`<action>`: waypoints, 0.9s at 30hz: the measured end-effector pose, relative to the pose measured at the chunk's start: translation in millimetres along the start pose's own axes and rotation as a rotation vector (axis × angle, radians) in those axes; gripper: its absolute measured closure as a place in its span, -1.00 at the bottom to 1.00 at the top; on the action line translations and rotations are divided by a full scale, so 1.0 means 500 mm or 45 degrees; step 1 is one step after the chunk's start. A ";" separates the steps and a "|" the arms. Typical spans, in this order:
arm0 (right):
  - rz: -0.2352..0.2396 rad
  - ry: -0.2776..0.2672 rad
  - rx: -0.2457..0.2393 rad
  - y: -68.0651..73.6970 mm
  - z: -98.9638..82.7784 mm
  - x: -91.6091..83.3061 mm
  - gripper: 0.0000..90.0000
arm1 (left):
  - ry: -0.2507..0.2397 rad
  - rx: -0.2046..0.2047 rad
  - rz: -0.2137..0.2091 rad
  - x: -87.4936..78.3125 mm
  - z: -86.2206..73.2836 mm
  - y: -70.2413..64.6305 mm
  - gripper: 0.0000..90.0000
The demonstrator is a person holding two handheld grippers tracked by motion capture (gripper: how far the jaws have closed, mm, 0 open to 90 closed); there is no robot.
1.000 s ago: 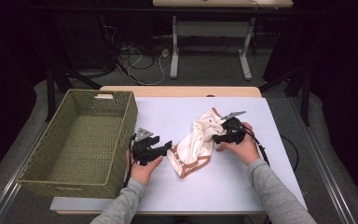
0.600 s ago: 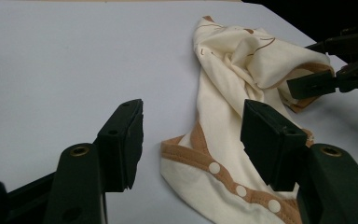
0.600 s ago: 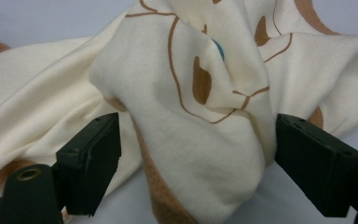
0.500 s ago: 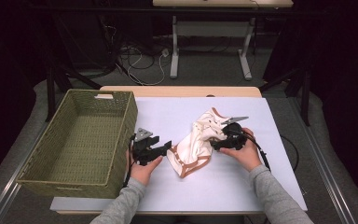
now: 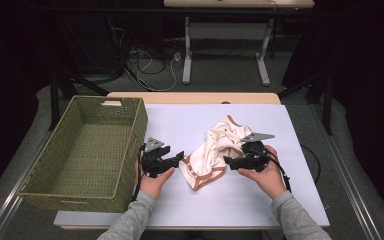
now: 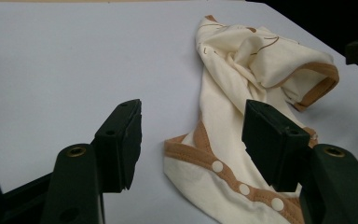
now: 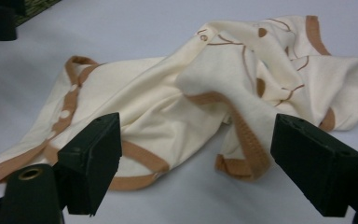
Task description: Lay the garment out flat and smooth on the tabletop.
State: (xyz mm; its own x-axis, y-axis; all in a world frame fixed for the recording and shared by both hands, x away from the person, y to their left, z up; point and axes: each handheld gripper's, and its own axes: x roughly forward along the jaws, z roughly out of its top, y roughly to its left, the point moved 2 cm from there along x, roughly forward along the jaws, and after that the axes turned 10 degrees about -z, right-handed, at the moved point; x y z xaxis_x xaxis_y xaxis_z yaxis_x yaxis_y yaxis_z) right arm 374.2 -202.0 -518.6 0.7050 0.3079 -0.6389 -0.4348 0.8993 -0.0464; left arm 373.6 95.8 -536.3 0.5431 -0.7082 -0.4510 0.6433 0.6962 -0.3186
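A cream baby garment (image 5: 211, 152) with brown trim lies crumpled on the white table (image 5: 280, 200). My left gripper (image 5: 180, 159) rests at the garment's left edge, open. In the left gripper view its jaws (image 6: 193, 126) stand apart, and the snap-button band (image 6: 223, 170) lies low between them, unpressed. My right gripper (image 5: 228, 164) is at the garment's right side, open; its jaws have just been opening. In the right gripper view the jaws (image 7: 196, 135) stand wide and the garment (image 7: 205, 88) spreads just beyond them. Nothing is gripped.
A green woven basket (image 5: 132, 125) stands along the table's left side, close behind my left hand. Its corner (image 7: 37, 4) shows at the top left of the right gripper view. Beyond the table are a dark floor, cables and desk legs (image 5: 187, 55).
My right gripper has drawn back from the top of the garment toward the near edge, and the cloth has settled lower. The left gripper has stayed put.
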 end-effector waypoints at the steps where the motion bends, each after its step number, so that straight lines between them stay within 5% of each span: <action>1: 0.005 -0.011 -0.007 0.005 -0.003 -0.003 -0.60 | -0.001 0.004 -0.002 0.000 0.000 0.000 -0.15; 10: 0.036 -0.011 -0.011 0.058 -0.042 -0.014 -0.39 | 0.025 0.000 -0.042 0.001 -0.004 -0.006 -0.16; 18: -0.022 0.019 0.032 0.065 -0.064 0.016 -0.15 | 0.018 -0.043 -0.057 -0.004 -0.008 -0.002 -0.38; 27: -0.046 0.012 0.013 0.079 -0.069 0.025 0.02 | 0.024 -0.033 -0.022 -0.004 -0.012 0.001 -0.61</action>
State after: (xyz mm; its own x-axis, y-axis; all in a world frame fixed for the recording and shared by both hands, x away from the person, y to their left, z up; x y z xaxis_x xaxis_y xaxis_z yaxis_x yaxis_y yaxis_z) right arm 346.4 -173.1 -555.0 0.7149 0.2725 -0.6439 -0.4037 0.9128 -0.0619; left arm 369.4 98.3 -540.5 0.5220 -0.7179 -0.4606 0.6380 0.6870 -0.3478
